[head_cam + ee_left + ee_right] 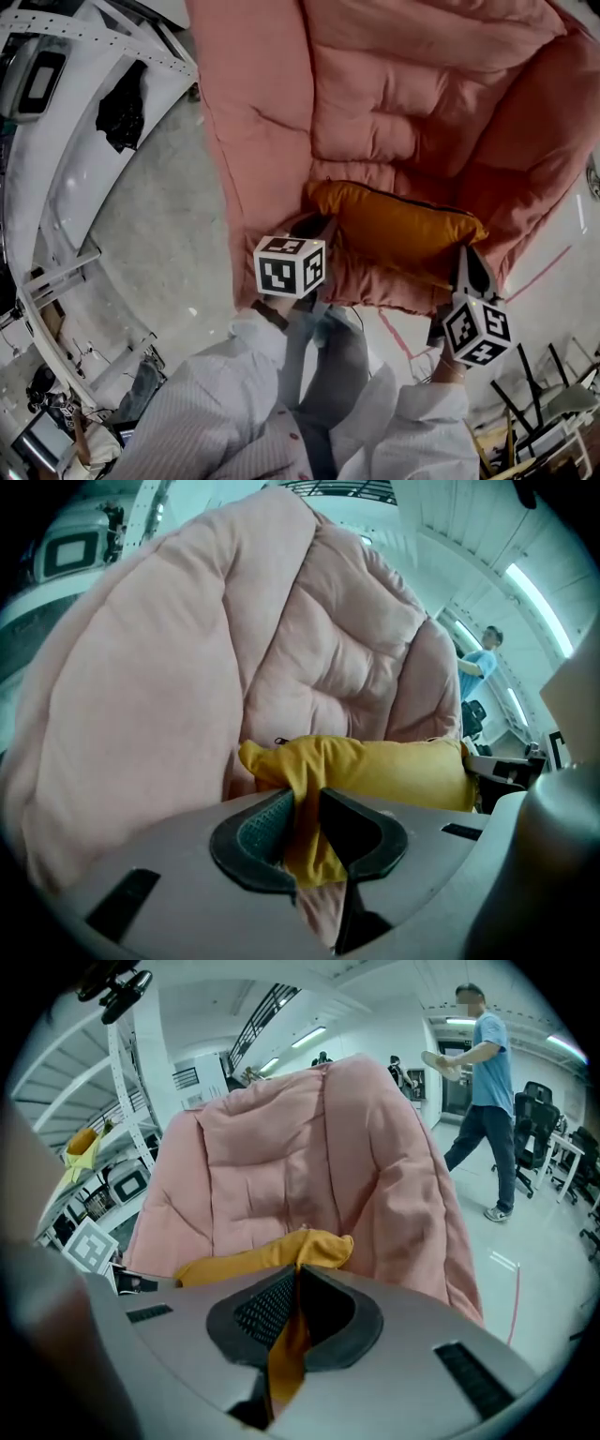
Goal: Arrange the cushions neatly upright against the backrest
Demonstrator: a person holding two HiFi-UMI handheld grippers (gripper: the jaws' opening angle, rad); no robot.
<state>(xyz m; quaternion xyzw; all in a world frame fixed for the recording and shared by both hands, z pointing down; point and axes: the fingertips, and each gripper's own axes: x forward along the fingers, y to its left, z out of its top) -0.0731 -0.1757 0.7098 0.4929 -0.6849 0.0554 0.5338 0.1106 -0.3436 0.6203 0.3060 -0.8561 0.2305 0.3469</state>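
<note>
Our left gripper (305,825) has its jaws drawn close on a bunched corner of the mustard-yellow fabric cushion (398,769), and the cloth fills the narrow gap between the two dark pads. Our right gripper (294,1309) is pinched nearly shut on the cushion's opposite corner, with a thin fold of yellow cloth hanging down between its pads. We hold the cushion by these two ends. It stretches sideways between the grippers, across the seat of the large pink quilted padded chair (394,112), close to the seat's front edge. The chair's puffy backrest rises behind and above the cushion, and its padded sides curve in around both ends. In the head view, each gripper's marker cube sits just short of the seat edge, and our white striped sleeves (216,403) reach up from below. Grey floor (159,225) lies to the left of the chair, and white shelving stands beyond it. In the right gripper view, a person in a light blue shirt (486,1082) is standing well behind the chair.
</note>
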